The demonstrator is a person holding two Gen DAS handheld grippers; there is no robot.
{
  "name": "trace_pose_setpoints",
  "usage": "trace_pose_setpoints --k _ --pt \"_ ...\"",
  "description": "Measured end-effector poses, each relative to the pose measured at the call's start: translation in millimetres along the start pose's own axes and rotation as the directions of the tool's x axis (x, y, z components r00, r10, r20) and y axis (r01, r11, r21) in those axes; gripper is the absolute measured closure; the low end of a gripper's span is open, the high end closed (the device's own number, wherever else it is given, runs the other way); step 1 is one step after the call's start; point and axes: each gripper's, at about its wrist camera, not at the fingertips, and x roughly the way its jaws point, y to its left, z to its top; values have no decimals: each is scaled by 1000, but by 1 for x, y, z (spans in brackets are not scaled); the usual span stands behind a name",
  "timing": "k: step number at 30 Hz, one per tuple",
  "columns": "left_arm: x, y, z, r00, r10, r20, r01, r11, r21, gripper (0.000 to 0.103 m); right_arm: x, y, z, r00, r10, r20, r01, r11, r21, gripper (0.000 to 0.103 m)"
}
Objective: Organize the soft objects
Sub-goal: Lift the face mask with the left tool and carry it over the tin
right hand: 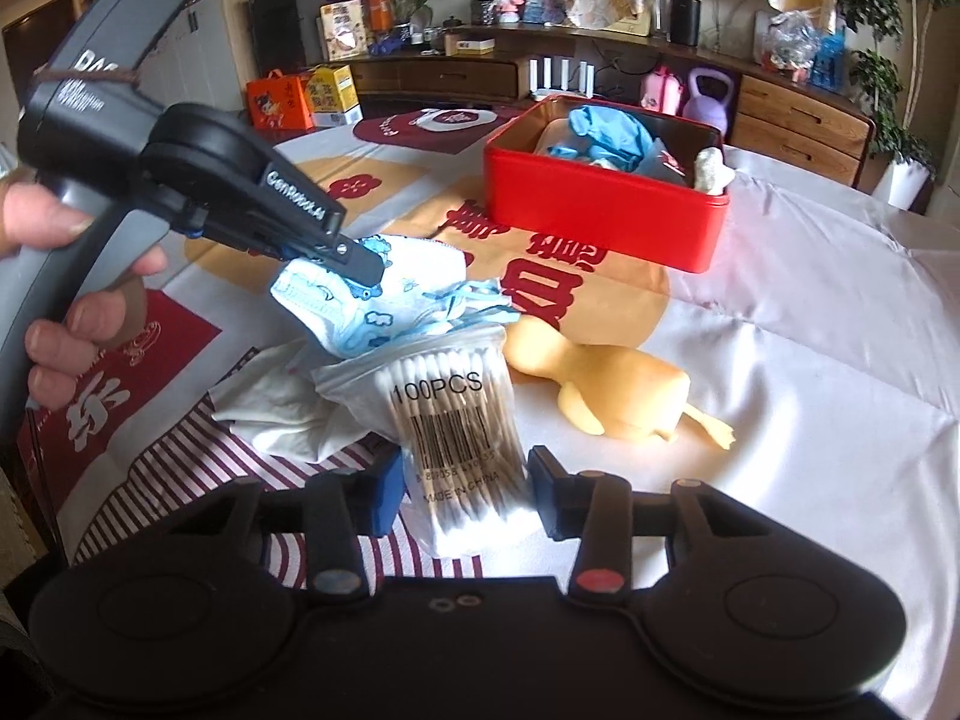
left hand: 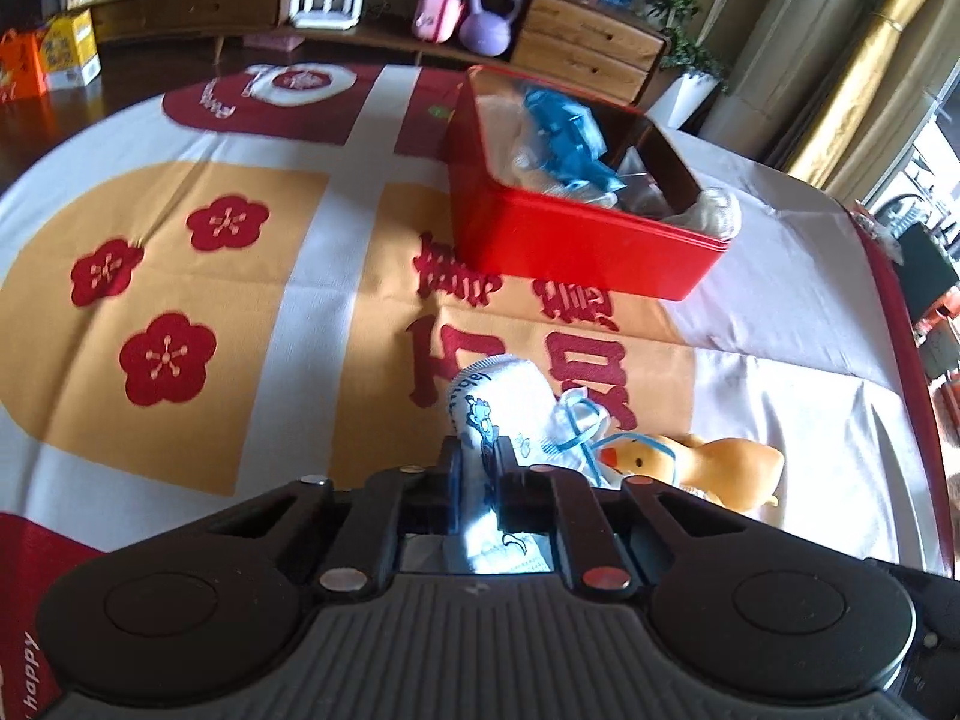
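My left gripper point(left hand: 480, 462) is shut on a white and blue face mask point(left hand: 498, 402) and holds it just above the cloth; it also shows in the right wrist view point(right hand: 360, 267), with the mask point(right hand: 414, 294) hanging from it. A red tin box point(left hand: 576, 240) point(right hand: 600, 216) with blue gloves point(left hand: 564, 138) point(right hand: 606, 132) and pale soft items stands further back. My right gripper point(right hand: 462, 483) is open around a bag of cotton swabs point(right hand: 450, 414). A yellow rubber duck point(left hand: 714, 462) point(right hand: 612, 384) lies to the right.
A white cloth point(right hand: 276, 402) lies left of the swabs. The table has a red, orange and white tablecloth point(left hand: 240, 300). A wooden sideboard point(left hand: 588, 30) with a purple kettlebell point(left hand: 489, 21) stands behind. Potted plants stand at the right.
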Motion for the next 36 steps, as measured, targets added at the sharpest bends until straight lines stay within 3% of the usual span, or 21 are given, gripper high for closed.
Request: trace_pose_setpoints --k 8,24,36 --pt "-27 -11 0 996 -41 74 37 998 56 97 -28 -13 0 1000 -1 15 0 998 62 61" --pt "-68 -26 7 988 -129 85 124 990 66 97 -69 -27 24 998 -43 45 35 986 162 61" --pt "-89 -38 28 977 -177 115 165 981 105 97 -81 -41 63 994 -89 70 75 980 183 61"
